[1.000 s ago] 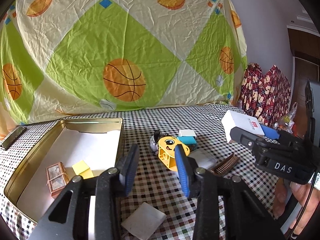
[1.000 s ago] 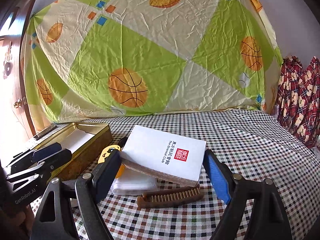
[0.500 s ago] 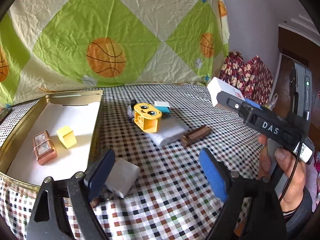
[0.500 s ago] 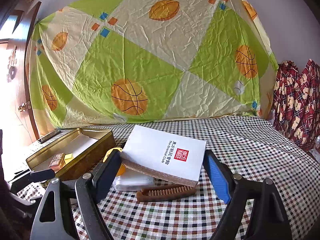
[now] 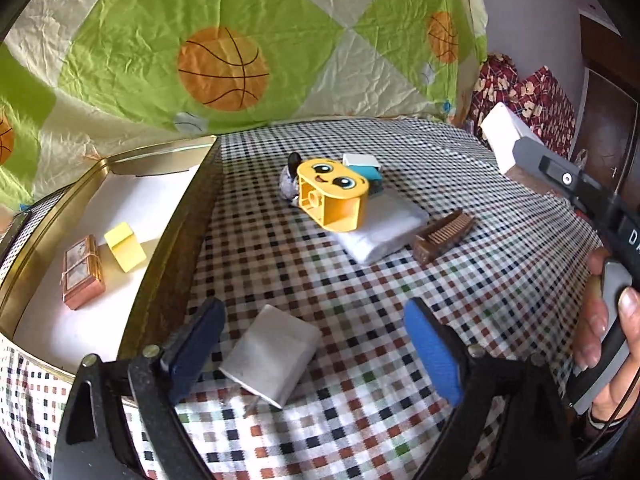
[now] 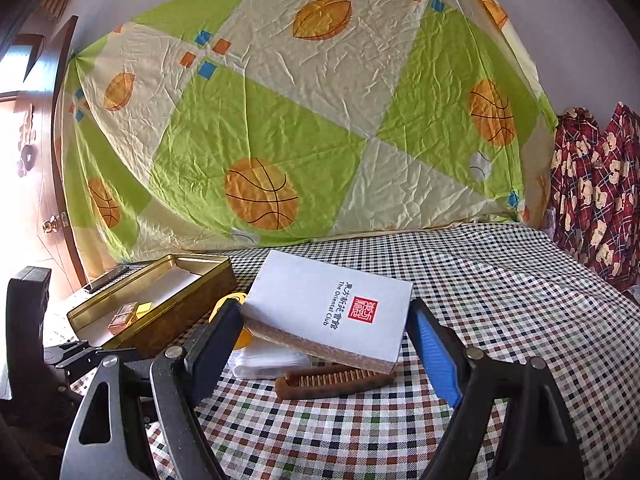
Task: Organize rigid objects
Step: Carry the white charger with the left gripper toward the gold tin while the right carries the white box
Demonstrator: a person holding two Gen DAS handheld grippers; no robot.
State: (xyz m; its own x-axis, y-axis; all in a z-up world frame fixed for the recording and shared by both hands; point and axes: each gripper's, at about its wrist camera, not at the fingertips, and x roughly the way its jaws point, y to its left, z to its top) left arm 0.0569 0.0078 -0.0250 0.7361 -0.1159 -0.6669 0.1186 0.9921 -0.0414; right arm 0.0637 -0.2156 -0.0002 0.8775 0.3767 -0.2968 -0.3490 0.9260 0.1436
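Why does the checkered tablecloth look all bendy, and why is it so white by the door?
Left wrist view: the fisheye lens bends the tablecloth squares into curves near the edges, and the corners go black. Right wrist view: daylight by the door washes that side out white, and the backdrop sheet bulges like a dome.

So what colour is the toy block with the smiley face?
Yellow. The toy block shows best in the left wrist view.
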